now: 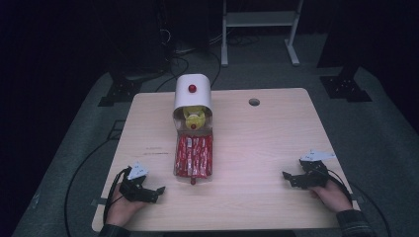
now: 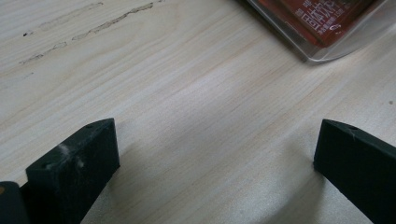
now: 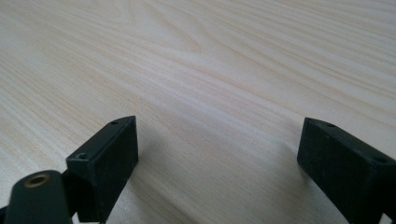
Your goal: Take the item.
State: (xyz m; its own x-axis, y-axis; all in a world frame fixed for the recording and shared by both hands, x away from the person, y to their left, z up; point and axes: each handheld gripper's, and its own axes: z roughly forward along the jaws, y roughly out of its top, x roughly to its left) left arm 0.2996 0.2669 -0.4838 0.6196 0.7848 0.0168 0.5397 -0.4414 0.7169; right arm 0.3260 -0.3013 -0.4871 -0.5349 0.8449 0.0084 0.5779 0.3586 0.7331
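Dark room, pale wood surface (image 1: 257, 148). Clear tray (image 1: 193, 158) of red packets sits mid-surface, its far end under a white dispenser (image 1: 192, 96). Likely light, stiff, slick plastic (packets loose, so keep level); take it by the near rim. Left gripper (image 1: 157, 190) and right gripper (image 1: 286, 177) rest near the front edge, jaws released wide, holding nothing.

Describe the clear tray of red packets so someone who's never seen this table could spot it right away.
Start at the wooden table and find the white domed container with a red knob near its far edge. Stretching from its open mouth toward the person is the clear tray, packed with red packets: the only red, flat, long thing there.
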